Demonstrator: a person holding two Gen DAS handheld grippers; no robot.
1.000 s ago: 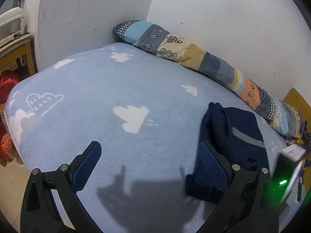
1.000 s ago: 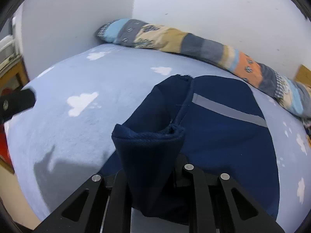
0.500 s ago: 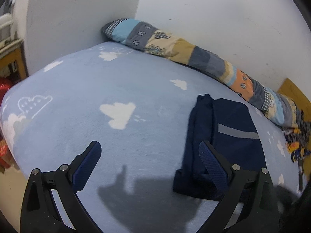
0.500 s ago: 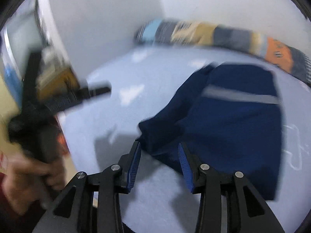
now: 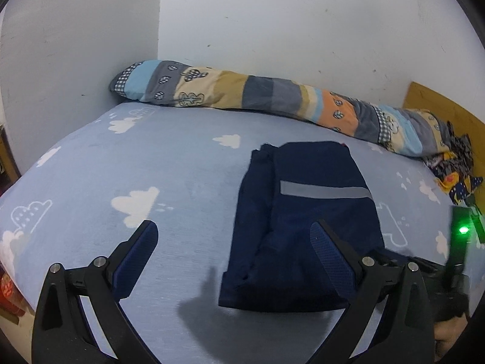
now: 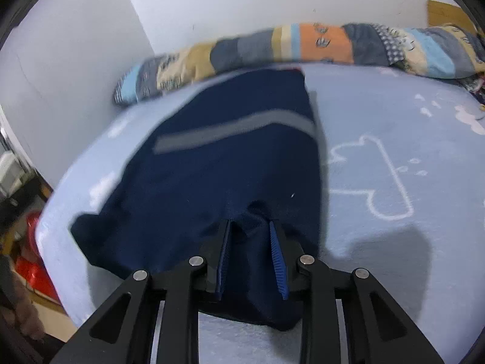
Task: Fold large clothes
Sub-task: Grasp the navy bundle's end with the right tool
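Dark navy garment (image 5: 303,221) lies folded into a rough rectangle on the bed (image 5: 182,176), right of the bed's middle and just short of the long pillow (image 5: 272,100); the fabric looks like a matte woven or knit, with one flat grey stripe (image 5: 326,191) across the top layer and a thicker stacked fold running down the garment's left edge. Left gripper (image 5: 233,242) hovers over the garment's near-left corner with its jaws wide apart and nothing between them; black plastic fingers with silver rivets, blue pads (image 5: 330,261) with a fine dotted grip texture. Right gripper (image 6: 251,239) sits at the garment's (image 6: 218,163) near edge, jaws narrowed around a bunched ridge of the navy cloth, ribbed blue pads (image 6: 277,254) on either side of it; cannot tell if they actually pinch it. The right view is motion-blurred. Bed cover is a soft, fleecy light-blue sheet printed with white clouds and outlined clouds with raindrops. The pillow behind the garment is a patchwork of blue, grey, tan and orange panels with small leaf and tree prints and checked patches. No readable text or brand anywhere. Plain white walls (image 5: 303,30) meet in a corner behind the pillow; a tan wooden board (image 5: 439,109) stands at the pillow's right end, with a crumpled patterned cloth (image 5: 454,170) below it.
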